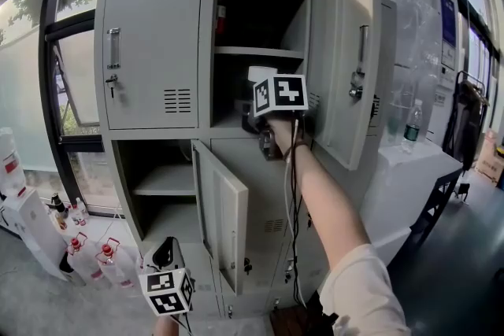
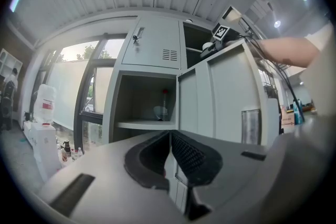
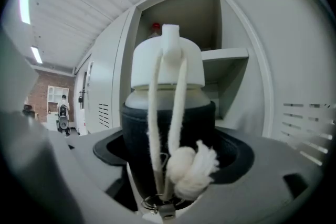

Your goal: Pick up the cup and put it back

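The cup (image 3: pixel 167 113) has a white lid, a dark sleeve and a white cord ending in a pompom. It stands upright between the jaws of my right gripper (image 3: pixel 169 160), which is shut on it. In the head view the right gripper (image 1: pixel 272 118) is held at the mouth of the locker's upper right compartment (image 1: pixel 260 51). The cup is mostly hidden there behind the marker cube. My left gripper (image 1: pixel 165 260) hangs low at the bottom left. Its jaws (image 2: pixel 169 139) are shut with nothing between them.
The grey locker (image 1: pixel 150 51) has its upper right door (image 1: pixel 350 59) and lower door (image 1: pixel 222 208) swung open. A red-capped item (image 1: pixel 221 16) stands on the top shelf. Water bottles (image 1: pixel 102 256) sit on the floor at left. A bottle (image 1: pixel 409 126) stands on the white counter at right.
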Tool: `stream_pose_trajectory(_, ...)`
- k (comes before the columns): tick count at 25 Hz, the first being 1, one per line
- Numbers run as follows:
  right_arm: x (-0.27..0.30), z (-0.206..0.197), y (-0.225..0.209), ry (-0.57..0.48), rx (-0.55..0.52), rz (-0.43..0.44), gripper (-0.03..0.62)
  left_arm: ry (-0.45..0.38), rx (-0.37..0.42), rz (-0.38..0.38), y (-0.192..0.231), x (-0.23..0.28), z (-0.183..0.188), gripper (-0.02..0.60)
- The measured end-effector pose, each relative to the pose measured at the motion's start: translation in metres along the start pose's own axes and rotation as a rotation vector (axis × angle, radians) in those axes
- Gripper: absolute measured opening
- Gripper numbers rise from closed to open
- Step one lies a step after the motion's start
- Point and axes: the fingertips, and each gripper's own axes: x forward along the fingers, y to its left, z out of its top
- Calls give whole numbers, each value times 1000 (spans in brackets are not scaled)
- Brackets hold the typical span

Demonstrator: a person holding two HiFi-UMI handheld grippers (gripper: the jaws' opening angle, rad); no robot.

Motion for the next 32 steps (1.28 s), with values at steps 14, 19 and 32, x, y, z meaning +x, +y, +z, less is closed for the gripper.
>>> stream_pose_trajectory(14,-50,-61,21,0,-10,55,414,23,20,-57,-24,-15,-6,17)
stream_pose_trajectory(19,-66,-96,21,1,2,73,413,33,21,-80,-33,-14,-11,17)
stream_pose_trajectory(32,-114,-213,23,25,-10,57,414,26,3,-109,-43,-9,-14,17)
